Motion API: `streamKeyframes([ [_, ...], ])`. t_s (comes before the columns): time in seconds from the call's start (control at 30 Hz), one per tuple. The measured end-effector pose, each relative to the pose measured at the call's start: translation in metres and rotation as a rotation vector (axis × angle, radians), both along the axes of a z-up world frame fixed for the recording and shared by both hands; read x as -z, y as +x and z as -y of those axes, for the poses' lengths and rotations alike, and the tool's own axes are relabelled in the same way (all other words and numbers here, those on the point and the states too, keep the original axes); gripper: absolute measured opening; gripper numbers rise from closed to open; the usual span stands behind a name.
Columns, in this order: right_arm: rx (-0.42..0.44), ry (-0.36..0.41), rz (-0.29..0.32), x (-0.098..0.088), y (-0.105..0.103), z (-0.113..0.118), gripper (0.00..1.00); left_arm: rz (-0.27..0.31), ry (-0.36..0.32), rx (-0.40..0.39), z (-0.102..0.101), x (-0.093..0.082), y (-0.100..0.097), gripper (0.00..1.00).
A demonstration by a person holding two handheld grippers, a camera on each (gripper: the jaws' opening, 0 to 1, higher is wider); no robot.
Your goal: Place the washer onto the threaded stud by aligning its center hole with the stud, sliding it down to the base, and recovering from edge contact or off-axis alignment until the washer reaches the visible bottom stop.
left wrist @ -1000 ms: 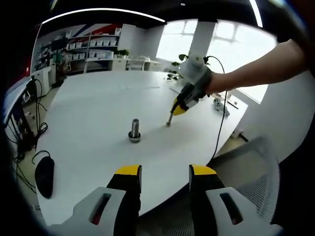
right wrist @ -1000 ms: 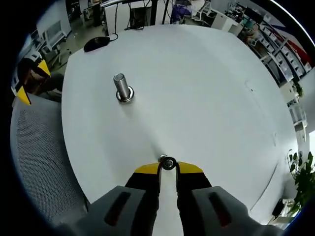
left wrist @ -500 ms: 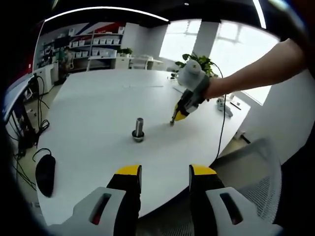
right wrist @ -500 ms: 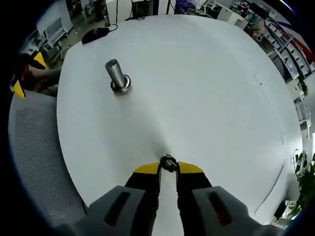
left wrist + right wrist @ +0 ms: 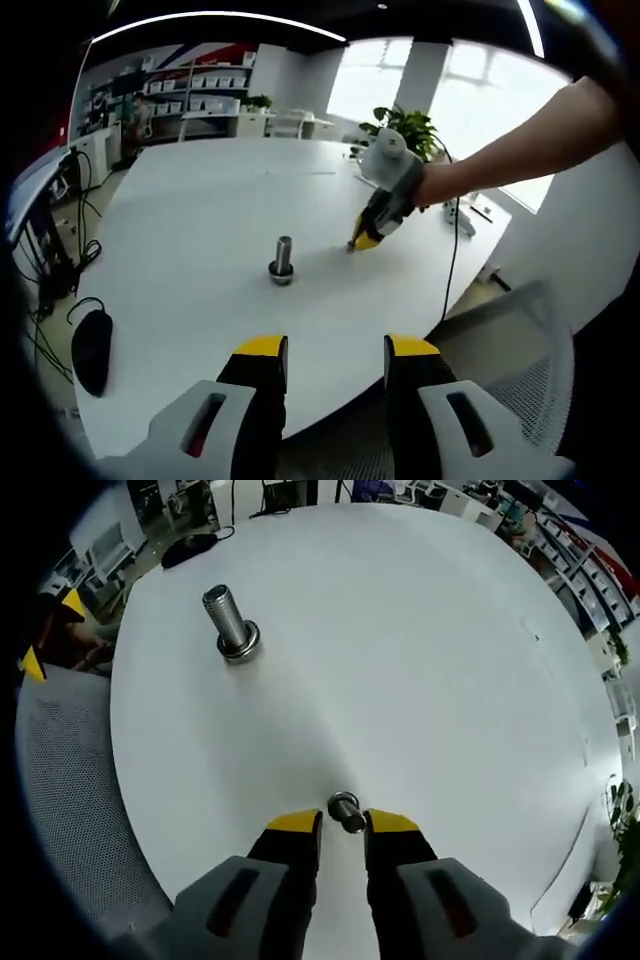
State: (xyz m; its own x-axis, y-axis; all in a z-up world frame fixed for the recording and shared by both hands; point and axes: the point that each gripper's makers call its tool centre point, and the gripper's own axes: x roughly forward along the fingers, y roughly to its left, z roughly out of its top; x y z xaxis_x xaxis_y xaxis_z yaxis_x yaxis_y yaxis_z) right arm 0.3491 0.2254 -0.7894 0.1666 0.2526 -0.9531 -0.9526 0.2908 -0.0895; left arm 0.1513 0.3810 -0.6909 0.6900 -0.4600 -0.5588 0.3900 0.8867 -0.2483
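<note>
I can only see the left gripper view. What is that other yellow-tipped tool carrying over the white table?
Observer: In the right gripper view, the right gripper pinches a small metal washer at its tips.
Operator: Is the washer on the stud yet?
Observer: No. The threaded stud stands apart from it, up and to the left in that view, with bare table between them.
Operator: Anything around the stud's bottom?
Observer: From above, its wide round base sits flat on the table, with nothing on the threads.
</note>
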Motion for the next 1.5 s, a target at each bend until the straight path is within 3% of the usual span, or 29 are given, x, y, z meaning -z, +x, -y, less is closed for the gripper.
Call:
streamKeyframes([
  [0.33,0.021,0.049,0.041,-0.016,-0.004,0.014,0.23,0.005,0.01,0.008,0.003,-0.002,-0.003,0.37],
  [0.93,0.25,0.305,0.143,-0.068,-0.022,0.029,0.23,0.051,0.025,0.032,0.007,-0.021,0.006,0.37],
  [1.0,0.303,0.367,0.151,-0.076,-0.024,0.031,0.23,0.056,0.026,0.032,0.007,-0.022,0.007,0.37],
  [1.23,0.347,0.404,0.177,-0.082,-0.033,0.047,0.23,0.06,0.026,0.03,0.008,-0.023,0.012,0.37],
  [1.37,0.442,0.474,0.178,-0.087,-0.042,0.06,0.23,0.066,0.035,0.042,0.013,-0.023,0.014,0.37],
  [1.5,0.462,0.473,0.179,-0.085,-0.053,0.072,0.24,0.059,0.025,0.04,0.014,-0.024,0.014,0.37],
])
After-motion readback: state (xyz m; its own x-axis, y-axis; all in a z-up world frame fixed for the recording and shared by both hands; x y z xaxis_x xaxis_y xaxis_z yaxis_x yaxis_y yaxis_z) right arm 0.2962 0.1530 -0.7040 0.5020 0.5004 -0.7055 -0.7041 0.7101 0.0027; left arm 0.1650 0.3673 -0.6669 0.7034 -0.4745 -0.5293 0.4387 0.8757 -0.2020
